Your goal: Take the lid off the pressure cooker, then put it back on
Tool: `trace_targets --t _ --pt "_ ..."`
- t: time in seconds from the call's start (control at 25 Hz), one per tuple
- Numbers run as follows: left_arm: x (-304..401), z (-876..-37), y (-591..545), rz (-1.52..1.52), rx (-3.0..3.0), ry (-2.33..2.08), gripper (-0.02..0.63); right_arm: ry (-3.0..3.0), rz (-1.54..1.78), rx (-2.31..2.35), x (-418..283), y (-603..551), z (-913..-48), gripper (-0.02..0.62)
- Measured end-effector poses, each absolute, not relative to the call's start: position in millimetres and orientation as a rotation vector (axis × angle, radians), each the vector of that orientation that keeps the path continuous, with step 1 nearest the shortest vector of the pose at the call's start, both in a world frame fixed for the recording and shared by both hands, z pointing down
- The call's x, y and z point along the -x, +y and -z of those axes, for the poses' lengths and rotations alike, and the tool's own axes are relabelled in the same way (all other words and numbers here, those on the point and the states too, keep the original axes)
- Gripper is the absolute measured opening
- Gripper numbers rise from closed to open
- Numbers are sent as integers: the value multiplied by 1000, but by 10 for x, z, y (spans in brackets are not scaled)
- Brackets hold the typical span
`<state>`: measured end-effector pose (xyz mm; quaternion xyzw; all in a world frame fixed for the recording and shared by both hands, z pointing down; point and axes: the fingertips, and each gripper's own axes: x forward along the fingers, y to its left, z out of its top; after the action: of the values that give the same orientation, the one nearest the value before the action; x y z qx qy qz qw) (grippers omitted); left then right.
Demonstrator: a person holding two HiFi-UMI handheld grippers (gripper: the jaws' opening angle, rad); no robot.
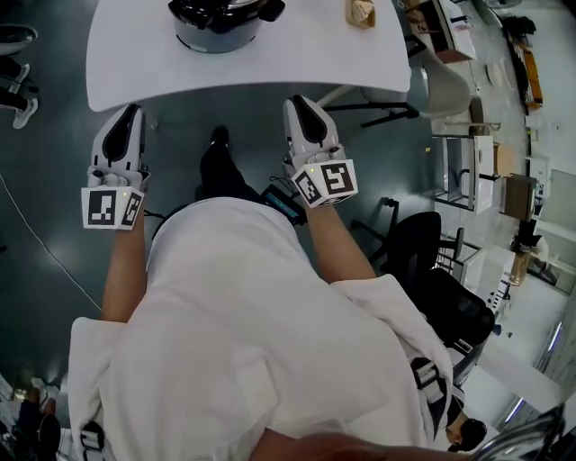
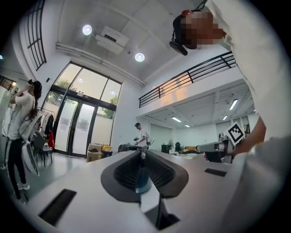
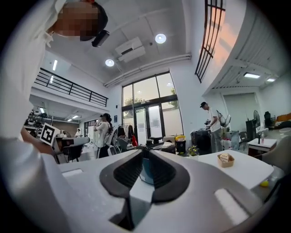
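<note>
left tongs [image 1: 133,110], right tongs [image 1: 297,102] closed, pressure cooker [image 1: 219,22]

The pressure cooker [image 1: 219,22] stands on the tabletop [image 1: 270,63], toward its far side. A small basket [image 1: 362,13] sits on the tabletop to the right of the pressure cooker. Just before the tabletop's near edge are the left tool [image 1: 134,110], by its left corner, and the right tool [image 1: 300,102], nearer its middle, the two well apart. A chair [image 1: 432,270] stands off the tabletop's right side, on the floor.

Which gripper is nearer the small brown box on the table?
The right gripper: it is by the end of the table where the box sits; the left gripper is at the far corner.
</note>
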<state>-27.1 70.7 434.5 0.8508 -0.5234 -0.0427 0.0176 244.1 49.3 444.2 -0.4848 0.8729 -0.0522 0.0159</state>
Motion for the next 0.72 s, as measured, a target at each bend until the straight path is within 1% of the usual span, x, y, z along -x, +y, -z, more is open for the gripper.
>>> trace_targets --t 0.2,0.52,0.64,0.72 --pt "301 -4343 1295 168 -2593 -1653 32 2740 123 1511 -2474 1039 -4352 46" --pt "201 -4198 1722 239 -2528 -1704 29 2709 143 1491 -2672 1302 -4238 48" --pt "111 -3925 1830 288 -2535 -1718 29 2685 143 1439 -2845 1402 -4012 48" --pt "-18 -3918 1864 263 -2543 -1726 29 2697 119 1442 -3027 1480 -3978 48"
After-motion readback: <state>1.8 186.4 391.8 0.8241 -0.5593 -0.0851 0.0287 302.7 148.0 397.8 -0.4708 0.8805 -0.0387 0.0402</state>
